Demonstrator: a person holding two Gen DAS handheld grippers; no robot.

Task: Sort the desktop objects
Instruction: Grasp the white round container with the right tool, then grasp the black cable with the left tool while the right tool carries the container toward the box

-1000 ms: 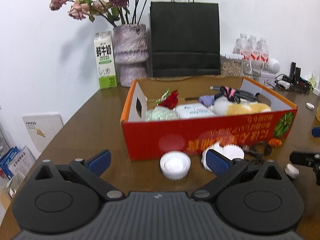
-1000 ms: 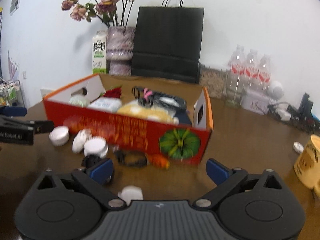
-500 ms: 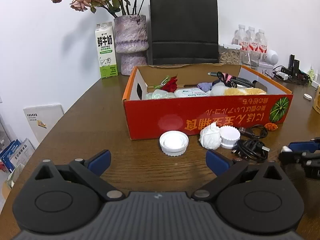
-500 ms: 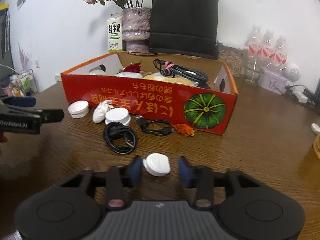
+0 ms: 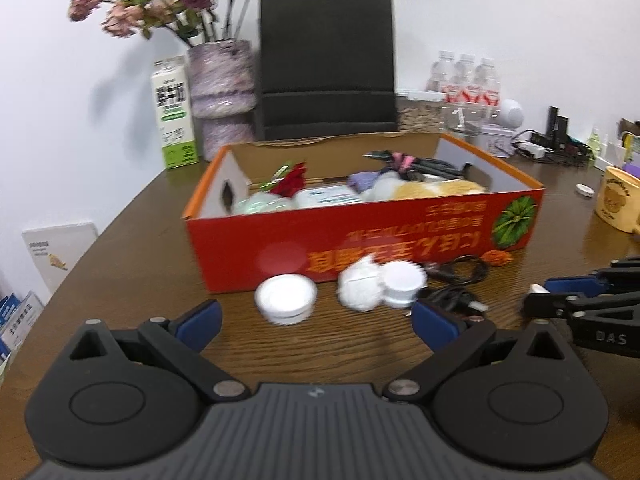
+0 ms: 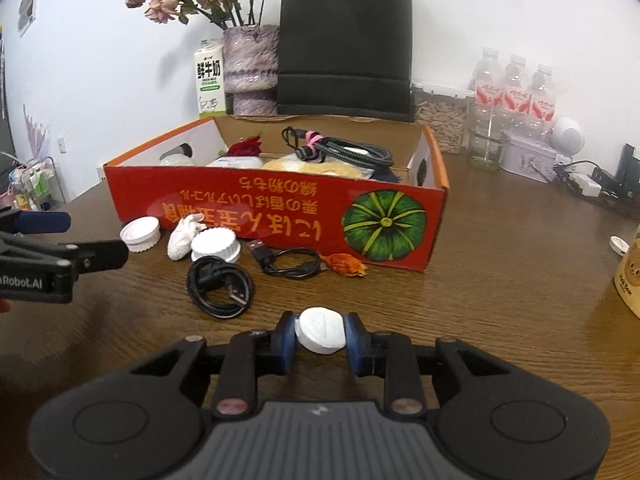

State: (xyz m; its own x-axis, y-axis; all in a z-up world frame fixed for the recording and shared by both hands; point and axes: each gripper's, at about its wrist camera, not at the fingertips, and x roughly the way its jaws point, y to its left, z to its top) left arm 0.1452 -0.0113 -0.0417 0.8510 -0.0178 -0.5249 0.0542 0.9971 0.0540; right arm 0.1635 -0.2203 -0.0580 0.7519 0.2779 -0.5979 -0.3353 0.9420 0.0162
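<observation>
My right gripper (image 6: 320,334) is shut on a small white oval cap (image 6: 320,330), held just above the wooden table (image 6: 500,300). It also shows at the right of the left wrist view as the right gripper (image 5: 556,295). My left gripper (image 5: 316,316) is open and holds nothing, a short way in front of a white round lid (image 5: 285,298). In front of the red cardboard box (image 6: 280,216) lie a crumpled white tissue (image 6: 183,238), a ridged white lid (image 6: 216,245), two black cables (image 6: 220,286) and an orange dried scrap (image 6: 344,265). The box holds cables, a red flower and packets.
Behind the box stand a vase of dried roses (image 6: 250,68), a milk carton (image 6: 209,80), a black paper bag (image 6: 346,46) and water bottles (image 6: 516,88). A yellow mug (image 5: 618,204) and a small white cap (image 5: 584,190) sit at the right. The table's edge curves away on the left.
My right gripper went from wide open to shut on the white oval cap and lifted it slightly. My left gripper, still open, shifted a little to the right.
</observation>
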